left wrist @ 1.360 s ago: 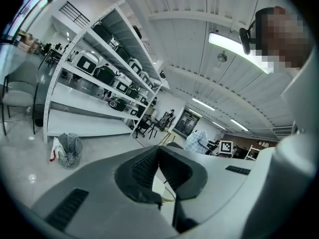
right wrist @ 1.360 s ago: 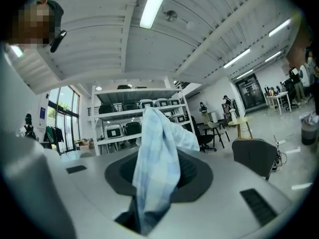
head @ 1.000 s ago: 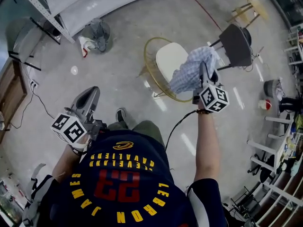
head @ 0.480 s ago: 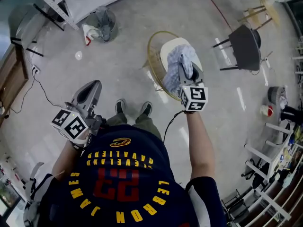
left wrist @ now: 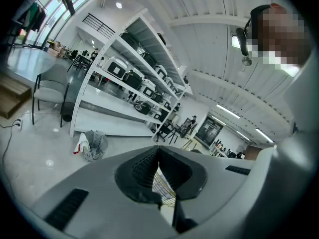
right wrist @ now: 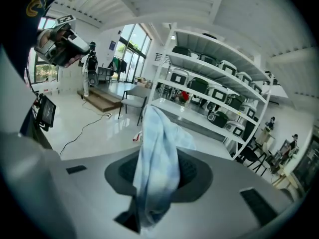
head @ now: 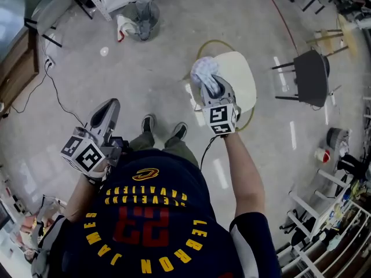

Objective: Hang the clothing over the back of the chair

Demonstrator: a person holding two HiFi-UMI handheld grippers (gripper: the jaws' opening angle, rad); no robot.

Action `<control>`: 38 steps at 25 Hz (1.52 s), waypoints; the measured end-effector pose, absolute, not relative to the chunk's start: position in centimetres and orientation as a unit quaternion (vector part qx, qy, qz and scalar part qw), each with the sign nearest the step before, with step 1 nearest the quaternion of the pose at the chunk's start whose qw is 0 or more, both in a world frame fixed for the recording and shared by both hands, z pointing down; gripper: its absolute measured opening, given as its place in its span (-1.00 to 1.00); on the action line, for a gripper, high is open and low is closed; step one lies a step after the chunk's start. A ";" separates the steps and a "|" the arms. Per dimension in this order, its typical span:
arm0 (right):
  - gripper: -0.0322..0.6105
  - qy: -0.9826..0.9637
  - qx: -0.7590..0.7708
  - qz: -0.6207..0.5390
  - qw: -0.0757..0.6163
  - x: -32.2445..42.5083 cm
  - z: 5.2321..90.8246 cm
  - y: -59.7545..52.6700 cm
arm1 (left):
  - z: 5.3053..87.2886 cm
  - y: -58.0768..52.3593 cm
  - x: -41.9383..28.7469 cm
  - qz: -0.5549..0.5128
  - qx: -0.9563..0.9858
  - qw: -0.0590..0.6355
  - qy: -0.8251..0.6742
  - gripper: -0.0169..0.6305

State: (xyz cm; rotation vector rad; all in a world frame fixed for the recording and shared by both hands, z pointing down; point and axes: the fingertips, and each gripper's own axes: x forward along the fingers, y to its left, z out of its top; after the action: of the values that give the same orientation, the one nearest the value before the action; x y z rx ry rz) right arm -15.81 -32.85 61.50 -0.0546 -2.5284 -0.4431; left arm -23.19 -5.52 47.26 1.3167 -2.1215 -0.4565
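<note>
In the head view, the right tongs [head: 210,87] were shut tight on the clothing [head: 204,71], a bunched-up blue checked cloth. The cloth sat just above the middle of the frame, right at the left edge of the chair [head: 242,80] with its cream seat and thin gold wire rim. So the chair lay under the cloth and off to its right in the frame. The left tongs [head: 110,108] were at the lower left, well apart from the chair, so the right hand was much nearer. In the left gripper view, the left tongs [left wrist: 158,156] were closed with nothing in them. Only a bit of the gold wire chair [left wrist: 162,185] peeked through the thin gap. In the right gripper view, the right tongs [right wrist: 158,159] pinched the clothing [right wrist: 159,133] at one end. The rest of it ran as a long strip from the bottom middle up toward the middle of the frame. The chair did not show there. I think the right hand had to lay that long strip across the wire back next. The head view did not show clearly which part of the rim was the back.
</note>
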 end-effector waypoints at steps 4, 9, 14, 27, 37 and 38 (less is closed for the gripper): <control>-0.53 -0.924 -0.073 -0.207 0.314 -17.5 63.8 -29.5 | 47.1 -3.3 -24.1 -0.184 0.469 0.296 -0.811 -0.94; -0.53 -0.879 -0.118 -0.271 0.373 -18.7 67.7 -26.8 | 47.9 -1.0 -24.7 -0.197 0.445 0.301 -0.820 -0.94; -0.53 -0.827 -0.140 -0.341 0.425 -18.3 71.9 -25.1 | 48.7 0.7 -24.5 -0.205 0.430 0.305 -0.825 -0.94; 0.03 -0.702 -0.182 -0.469 0.505 -16.6 78.4 -22.9 | 49.3 1.7 -26.7 -0.212 0.420 0.314 -0.825 -0.94; 0.11 -0.762 -0.140 -0.434 0.460 -16.2 74.3 -22.7 | 49.4 -2.0 -27.1 -0.203 0.466 0.322 -0.798 -0.94; 0.11 -0.766 -0.135 -0.429 0.459 -16.1 74.0 -22.9 | 49.4 -2.5 -27.0 -0.202 0.472 0.323 -0.795 -0.94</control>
State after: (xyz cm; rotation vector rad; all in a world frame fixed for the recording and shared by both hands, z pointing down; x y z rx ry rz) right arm -16.12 -22.87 74.01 -0.3323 -1.8876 -1.0566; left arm -27.01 -2.52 49.38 1.2391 -2.0860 -0.5305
